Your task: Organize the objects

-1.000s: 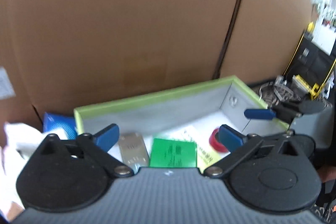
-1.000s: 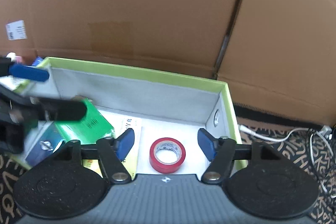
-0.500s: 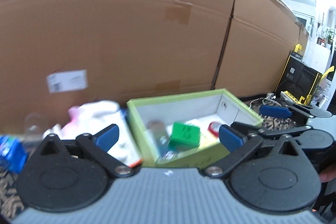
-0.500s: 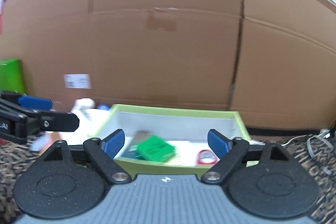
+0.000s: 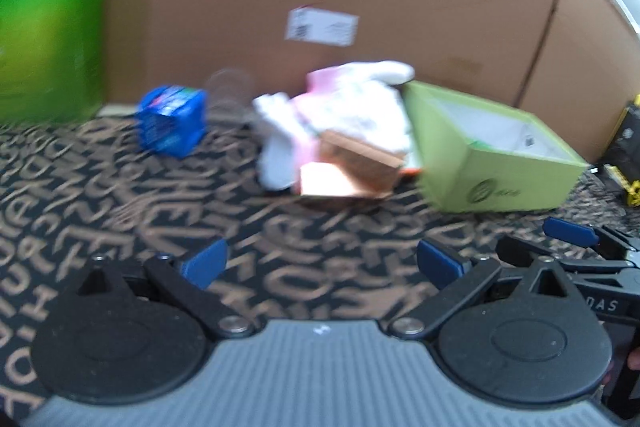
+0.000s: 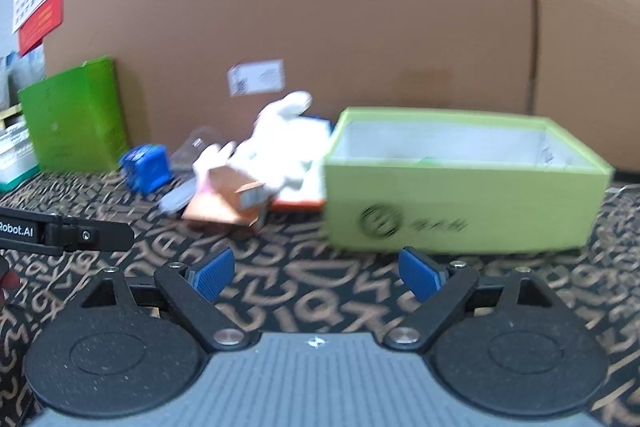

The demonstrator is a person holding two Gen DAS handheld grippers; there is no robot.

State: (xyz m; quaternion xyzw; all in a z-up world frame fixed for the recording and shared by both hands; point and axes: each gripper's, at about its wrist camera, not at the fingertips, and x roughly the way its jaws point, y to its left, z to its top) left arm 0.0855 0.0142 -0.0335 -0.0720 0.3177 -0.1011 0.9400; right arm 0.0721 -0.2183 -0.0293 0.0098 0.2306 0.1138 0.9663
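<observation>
A light green open box stands on the patterned cloth, and its inside is mostly hidden from this low angle. Left of it lies a blurred pile: a white glove, a small brown carton and a blue packet. In the left wrist view the box sits at the right and the glove in the middle. My left gripper is open and holds nothing, well short of the pile. My right gripper hangs before the box; its jaws are opening with nothing between them.
A tall cardboard wall closes off the back. A dark green box stands upright at the far left against it. Patterned cloth covers the ground between the grippers and the objects. A black and yellow case sits at the far right.
Both grippers have drawn back from above the green box, which now shows from outside and farther off. The pile and the dark green box came into view. The right jaws have spread wider.
</observation>
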